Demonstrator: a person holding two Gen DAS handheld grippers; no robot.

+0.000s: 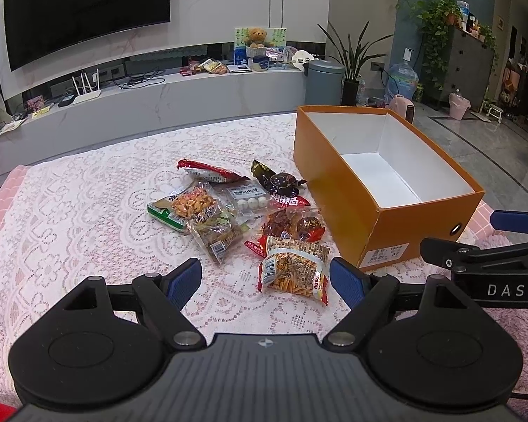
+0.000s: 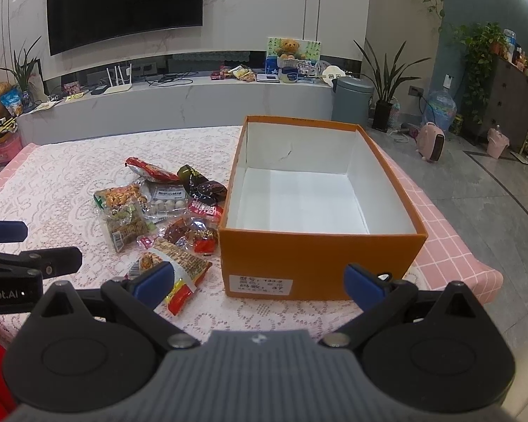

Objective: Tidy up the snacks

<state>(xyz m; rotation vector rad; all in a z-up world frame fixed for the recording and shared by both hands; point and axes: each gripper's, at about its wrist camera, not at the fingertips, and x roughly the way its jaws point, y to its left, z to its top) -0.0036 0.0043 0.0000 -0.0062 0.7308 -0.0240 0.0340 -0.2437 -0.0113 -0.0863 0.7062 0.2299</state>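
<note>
Crinkly plastic snack packets (image 1: 243,218) beside empty orange cardboard box (image 1: 338,190): light, slippery, crushable; pinch sealed edges; both grippers (image 1: 265,277) (image 2: 260,279) spread, empty.

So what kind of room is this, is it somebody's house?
Most likely a home living room. A big television hangs on the wall over a long low cabinet, a teddy bear sits there, and potted plants stand on the floor. The snacks lie on a lace-covered table.
</note>
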